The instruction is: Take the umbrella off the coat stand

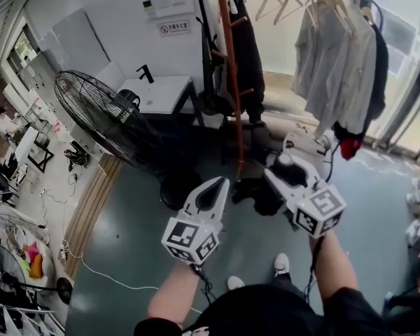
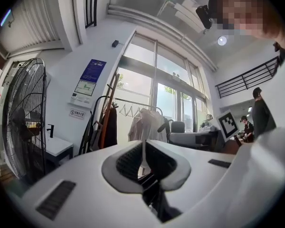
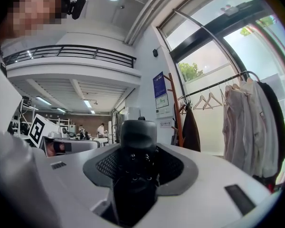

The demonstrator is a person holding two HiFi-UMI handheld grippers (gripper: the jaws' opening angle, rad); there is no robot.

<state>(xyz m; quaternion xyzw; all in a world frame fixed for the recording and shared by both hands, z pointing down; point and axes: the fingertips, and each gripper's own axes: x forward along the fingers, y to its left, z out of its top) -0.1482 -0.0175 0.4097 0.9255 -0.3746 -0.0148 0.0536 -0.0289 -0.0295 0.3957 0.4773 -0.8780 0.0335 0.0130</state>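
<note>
The black folded umbrella stands upright between the jaws of my right gripper, which is shut on it. In the head view the right gripper is low and a little right of the orange-brown coat stand, with the umbrella a dark lump in its jaws. A black coat hangs on the stand. My left gripper is beside it on the left, shut and holding nothing; its jaws meet in a thin line. The stand is ahead and apart from both grippers.
A large black floor fan stands at the left beside a white table. A clothes rail with pale shirts fills the right by the windows. A dark heap lies at the stand's foot. A cable crosses the green floor.
</note>
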